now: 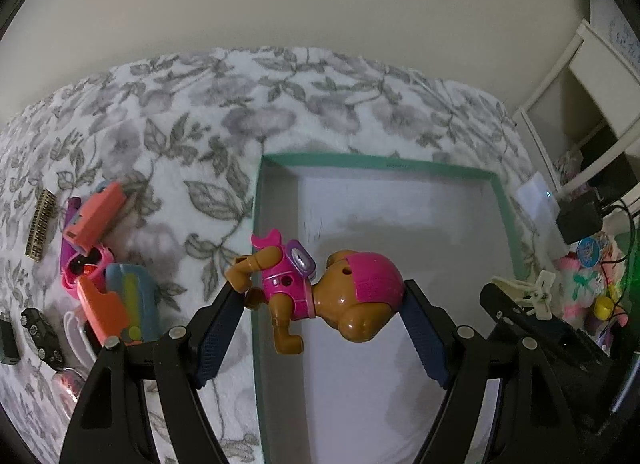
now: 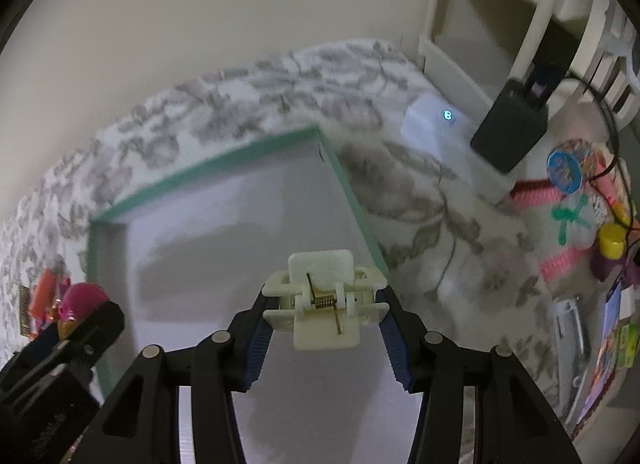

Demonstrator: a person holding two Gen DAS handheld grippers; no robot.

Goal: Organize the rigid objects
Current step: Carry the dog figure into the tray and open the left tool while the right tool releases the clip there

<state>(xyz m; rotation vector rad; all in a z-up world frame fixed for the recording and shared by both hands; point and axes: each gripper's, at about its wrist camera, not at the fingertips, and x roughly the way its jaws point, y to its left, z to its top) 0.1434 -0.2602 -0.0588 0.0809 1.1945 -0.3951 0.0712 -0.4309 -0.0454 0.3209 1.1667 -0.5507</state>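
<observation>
1. The left gripper (image 1: 320, 300) holds a toy dog (image 1: 316, 296), brown with a pink helmet, crosswise between its fingers: legs at one pad, head at the other.
2. The dog hangs over the near left edge of a green-rimmed box (image 1: 376, 165) that sits on a flowered bedspread (image 1: 200, 111).
3. The right gripper (image 2: 324, 304) is clamped on a cream clothespin (image 2: 324, 300), spring facing up, above the box (image 2: 208, 167) near its right wall.
4. More toys (image 1: 100, 248) lie heaped on the bedspread, left of the box.
</observation>
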